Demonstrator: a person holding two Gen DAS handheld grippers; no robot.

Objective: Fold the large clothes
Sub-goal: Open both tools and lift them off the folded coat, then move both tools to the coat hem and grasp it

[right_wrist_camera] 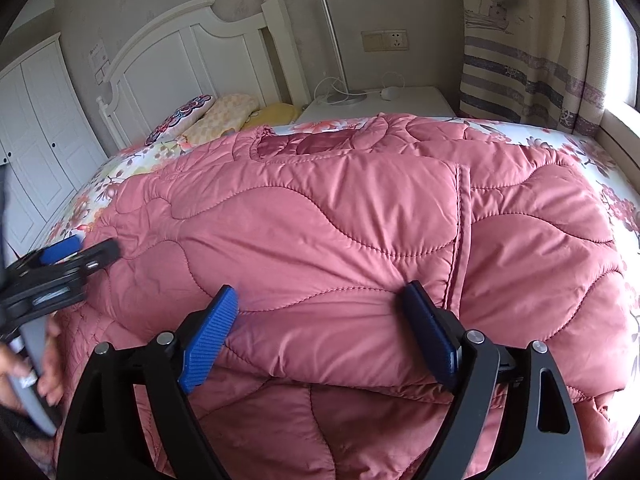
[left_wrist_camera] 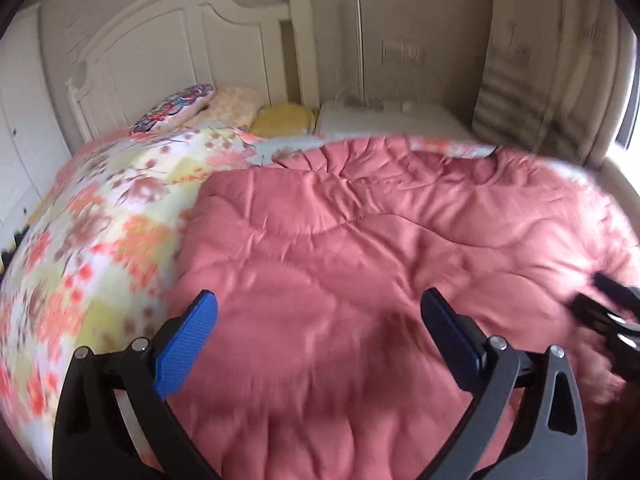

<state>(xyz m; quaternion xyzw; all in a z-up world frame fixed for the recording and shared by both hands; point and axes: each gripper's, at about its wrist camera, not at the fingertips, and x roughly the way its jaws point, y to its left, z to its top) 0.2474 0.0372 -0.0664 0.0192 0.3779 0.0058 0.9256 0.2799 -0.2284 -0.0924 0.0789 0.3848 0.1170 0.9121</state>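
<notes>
jacket (right_wrist_camera: 320,216): pink quilted | bedspread (left_wrist_camera: 100,216): floral | headboard (right_wrist_camera: 192,48): white

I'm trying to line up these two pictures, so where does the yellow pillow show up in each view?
Left wrist view: the yellow pillow lies upper centre, at the foot of the headboard post, left of the white nightstand.
Right wrist view: the yellow pillow lies upper centre-left, just behind the pink quilted jacket.
Shared landmark: the white headboard.

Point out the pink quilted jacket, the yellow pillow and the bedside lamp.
pink quilted jacket (right_wrist_camera: 320,220): right wrist view, on its quilted front panel.
yellow pillow (right_wrist_camera: 276,114): right wrist view, on its top face by the headboard.
bedside lamp (right_wrist_camera: 347,98): right wrist view, on its round base.
</notes>
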